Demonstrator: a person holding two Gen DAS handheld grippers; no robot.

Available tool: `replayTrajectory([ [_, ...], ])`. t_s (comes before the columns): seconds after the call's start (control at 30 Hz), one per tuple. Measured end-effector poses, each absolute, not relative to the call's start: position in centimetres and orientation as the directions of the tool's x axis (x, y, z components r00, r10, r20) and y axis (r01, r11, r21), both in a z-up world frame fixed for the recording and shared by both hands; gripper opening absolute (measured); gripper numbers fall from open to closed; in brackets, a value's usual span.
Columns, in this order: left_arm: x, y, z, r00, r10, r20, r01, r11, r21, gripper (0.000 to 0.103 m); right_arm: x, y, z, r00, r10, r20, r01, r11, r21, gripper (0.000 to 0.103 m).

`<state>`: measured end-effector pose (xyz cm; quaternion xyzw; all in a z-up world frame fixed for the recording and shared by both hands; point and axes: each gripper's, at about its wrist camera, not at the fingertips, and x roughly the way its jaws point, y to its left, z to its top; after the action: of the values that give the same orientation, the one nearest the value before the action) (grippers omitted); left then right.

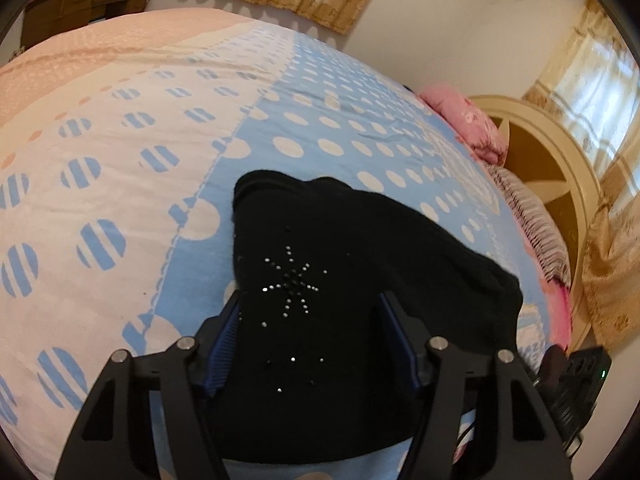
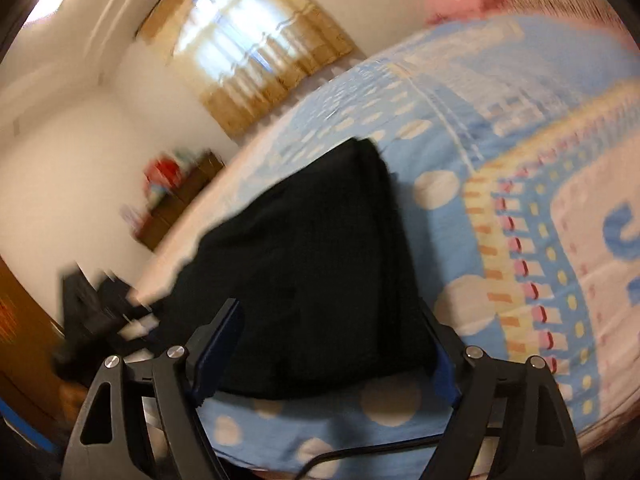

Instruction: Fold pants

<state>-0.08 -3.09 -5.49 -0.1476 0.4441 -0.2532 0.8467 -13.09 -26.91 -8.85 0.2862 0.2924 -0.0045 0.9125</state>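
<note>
Tools hang low over the bed, each looking forward along its own fingers. The left tool [image 1: 310,316] has its jaws spread wide on either side of the black pants [image 1: 360,280], gripping nothing. The right tool [image 2: 336,340] is likewise spread wide over the same garment [image 2: 312,264]; its view is blurred. The pants lie as a compact folded bundle on the blue polka-dot bedsheet [image 1: 320,120], with a starburst of small rhinestones [image 1: 294,280] on the top face. A pink pillow [image 1: 468,120] sits near the headboard [image 1: 540,168].
</note>
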Motion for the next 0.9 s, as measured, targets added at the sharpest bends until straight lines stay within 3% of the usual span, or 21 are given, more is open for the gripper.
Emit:
replayTrajectory([
  [0.13, 0.2, -2.5, -5.9, 0.479, -0.580, -0.659, 0.264, 0.811, -0.522, 0.070, -13.2, -27.4, -9.1, 0.835, 0.171, -0.523, 0.176, 0.818, 0.548, 0.083],
  [0.3, -0.2, -3.2, -5.7, 0.489, -0.551, -0.676, 0.295, 0.834, -0.467, 0.067, -13.0, -27.2, -9.3, 0.829, 0.159, -0.537, 0.185, 0.828, 0.529, 0.083],
  [0.33, -0.1, -3.2, -5.7, 0.491, -0.549, -0.676, 0.295, 0.835, -0.464, 0.061, -13.0, -26.6, -9.1, 0.816, 0.143, -0.561, 0.191, 0.848, 0.495, 0.075],
  [0.37, 0.0, -3.1, -5.8, 0.490, -0.549, -0.677, 0.288, 0.835, -0.468, 0.057, -12.7, -25.9, -8.7, 0.789, 0.095, -0.607, 0.217, 0.881, 0.420, 0.059],
  [0.43, 0.2, -2.6, -5.9, 0.488, -0.544, -0.682, 0.267, 0.837, -0.477, 0.037, -12.4, -25.3, -8.4, 0.759, 0.033, -0.650, 0.241, 0.914, 0.328, 0.050],
  [0.5, 0.4, -2.4, -6.0, 0.477, -0.544, -0.690, 0.259, 0.838, -0.481, 0.026, -12.6, -25.5, -8.2, 0.760, 0.045, -0.648, 0.237, 0.910, 0.341, 0.042],
  [0.67, -0.2, -3.1, -4.7, 0.509, -0.504, -0.697, 0.313, 0.863, -0.395, 0.020, -12.7, -24.6, -7.4, 0.747, -0.018, -0.665, 0.241, 0.939, 0.245, 0.031],
  [0.9, -0.9, -3.6, -2.9, 0.566, -0.479, -0.671, 0.369, 0.875, -0.313, 0.017, -12.9, -21.9, -4.3, 0.782, -0.114, -0.612, 0.216, 0.972, 0.095, 0.029],
])
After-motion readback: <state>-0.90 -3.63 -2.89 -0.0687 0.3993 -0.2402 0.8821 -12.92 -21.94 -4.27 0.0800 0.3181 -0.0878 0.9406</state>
